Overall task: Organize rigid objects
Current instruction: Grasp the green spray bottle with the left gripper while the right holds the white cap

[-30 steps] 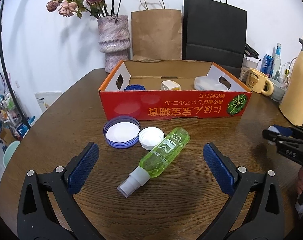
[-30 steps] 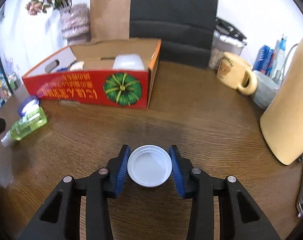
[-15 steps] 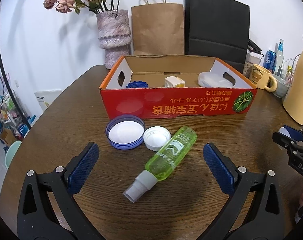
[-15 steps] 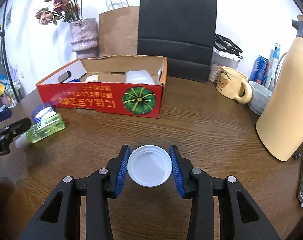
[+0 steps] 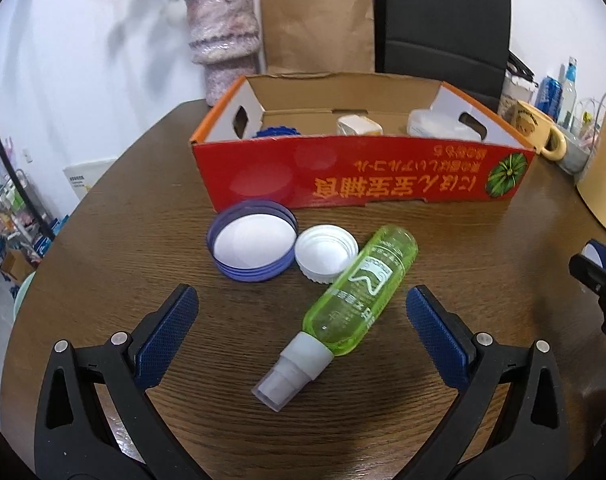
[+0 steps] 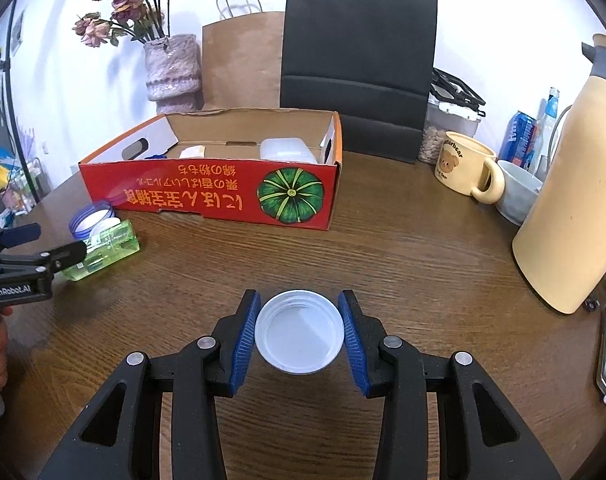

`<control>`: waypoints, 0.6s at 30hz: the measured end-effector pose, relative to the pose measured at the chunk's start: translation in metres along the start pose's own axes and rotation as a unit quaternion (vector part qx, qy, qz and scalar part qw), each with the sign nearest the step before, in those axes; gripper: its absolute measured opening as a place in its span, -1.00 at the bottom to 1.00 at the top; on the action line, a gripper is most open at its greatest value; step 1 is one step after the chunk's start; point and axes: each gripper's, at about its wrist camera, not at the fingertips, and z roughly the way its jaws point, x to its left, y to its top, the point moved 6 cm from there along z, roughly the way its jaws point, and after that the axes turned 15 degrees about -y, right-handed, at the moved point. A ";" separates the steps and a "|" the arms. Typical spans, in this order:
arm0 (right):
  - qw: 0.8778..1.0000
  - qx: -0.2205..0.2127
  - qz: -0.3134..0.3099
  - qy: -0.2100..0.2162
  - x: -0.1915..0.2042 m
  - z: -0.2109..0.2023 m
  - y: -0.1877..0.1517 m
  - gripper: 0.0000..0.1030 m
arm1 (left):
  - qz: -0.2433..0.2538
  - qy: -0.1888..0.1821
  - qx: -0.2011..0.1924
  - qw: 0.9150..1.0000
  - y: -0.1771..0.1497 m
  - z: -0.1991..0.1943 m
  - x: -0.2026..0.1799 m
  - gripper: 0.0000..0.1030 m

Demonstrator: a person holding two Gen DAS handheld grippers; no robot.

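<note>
My right fingers (image 6: 299, 332) clamp a white lid (image 6: 299, 330); my left fingers (image 5: 301, 320) stand apart, the green spray bottle (image 5: 359, 292) lying between them on the worktop (image 5: 483, 240).

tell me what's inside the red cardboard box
Inside the red cardboard box: a blue ridged lid, a small white-and-yellow item and a clear plastic container. The front wall hides their lower parts and the floor.

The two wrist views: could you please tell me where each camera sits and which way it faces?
Left wrist: on the left tongs, angled down at the green bottle, two lids and red box; open fingers show, the right tongs at the right edge.
Right wrist: on the right tongs, shut on a white lid, facing the box; left tongs and a hand at left.
Shared: box, bottle, bags, vase, mug.
</note>
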 end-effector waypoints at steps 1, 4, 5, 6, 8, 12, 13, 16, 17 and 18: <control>1.000 0.000 0.000 0.000 0.000 0.000 0.000 -0.13 | 0.002 -0.001 0.003 1.000 -0.001 0.002 -0.001 1.00; 1.000 0.000 0.000 0.000 0.000 -0.001 0.000 -0.13 | 0.006 -0.011 0.013 1.000 -0.003 0.007 -0.004 0.80; 1.000 0.000 0.000 0.000 0.000 -0.001 0.000 -0.13 | 0.006 -0.015 0.017 1.000 -0.004 0.008 -0.005 0.60; 1.000 0.000 0.000 0.001 0.001 -0.001 -0.001 -0.13 | 0.006 -0.020 0.020 1.000 -0.005 0.009 -0.006 0.50; 1.000 0.000 0.000 0.002 0.001 -0.001 -0.001 -0.13 | 0.005 -0.034 0.026 0.999 -0.008 0.010 -0.009 0.08; 1.000 -0.001 0.001 0.006 0.002 -0.002 -0.001 -0.13 | 0.018 -0.039 0.029 0.999 -0.012 0.008 -0.019 -0.19; 1.000 -0.002 0.000 0.007 0.002 -0.003 -0.001 -0.13 | 0.019 -0.040 0.028 0.999 -0.012 0.008 -0.021 -0.23; 1.000 -0.004 -0.002 0.010 0.003 -0.004 -0.001 -0.13 | 0.027 -0.034 0.026 0.999 -0.016 0.005 -0.028 -0.37; 1.000 -0.004 -0.003 0.011 0.003 -0.004 -0.001 -0.13 | 0.028 -0.042 0.028 0.998 -0.017 0.004 -0.032 -0.41; 1.000 -0.004 -0.004 0.012 0.003 -0.004 -0.001 -0.13 | 0.031 -0.046 0.029 0.998 -0.018 0.004 -0.034 -0.42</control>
